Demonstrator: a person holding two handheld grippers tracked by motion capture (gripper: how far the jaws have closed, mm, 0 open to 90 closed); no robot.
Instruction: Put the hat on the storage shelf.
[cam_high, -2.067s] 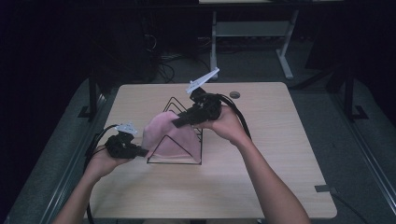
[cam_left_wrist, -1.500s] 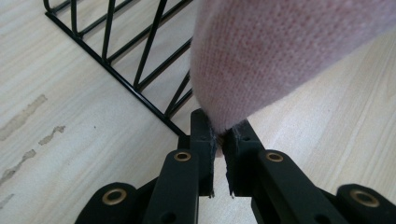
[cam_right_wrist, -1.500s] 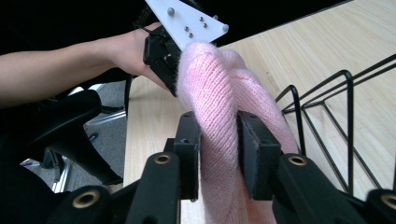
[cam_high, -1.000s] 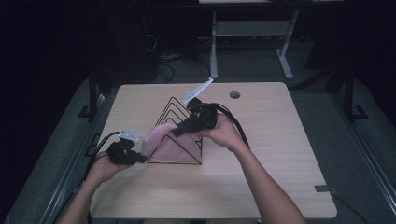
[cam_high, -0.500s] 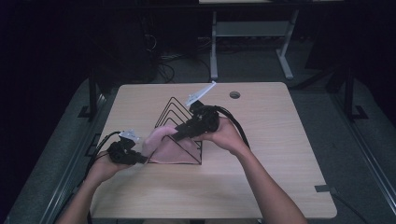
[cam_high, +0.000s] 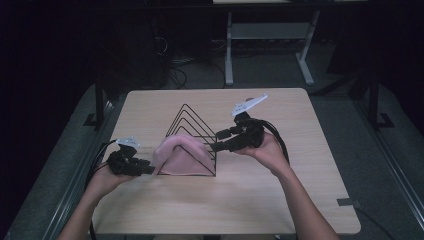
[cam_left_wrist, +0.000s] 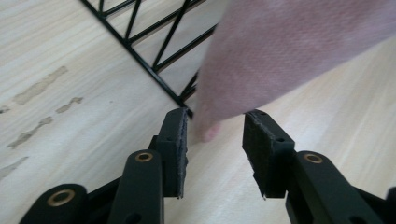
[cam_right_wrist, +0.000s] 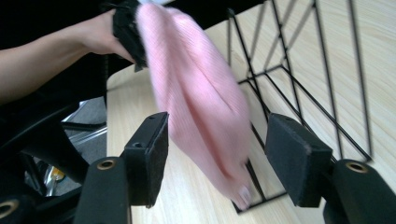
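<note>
A pink knitted cloth (cam_high: 177, 157) hangs over the front triangle of a black wire rack (cam_high: 192, 122) in the middle of the table. My left gripper (cam_high: 146, 169) sits low at the cloth's left end. In the left gripper view it (cam_left_wrist: 215, 140) is open, with the cloth's (cam_left_wrist: 285, 51) corner hanging just between the jaw tips. My right gripper (cam_high: 216, 146) is at the rack's right side. In the right gripper view it (cam_right_wrist: 217, 149) is open, the cloth (cam_right_wrist: 201, 93) hanging ahead between the jaws and the rack (cam_right_wrist: 299, 84) behind.
The wooden table (cam_high: 300, 200) has bare room to the right and front of the rack. A strip of grey tape (cam_high: 347, 202) marks its right edge. A desk frame (cam_high: 230, 45) and floor cables (cam_high: 175, 65) lie beyond the far edge.
The right gripper came down from the rack's top, let go of the cloth and drew back to the right. The cloth now lies lower on the front frame. The left gripper has hardly moved.
</note>
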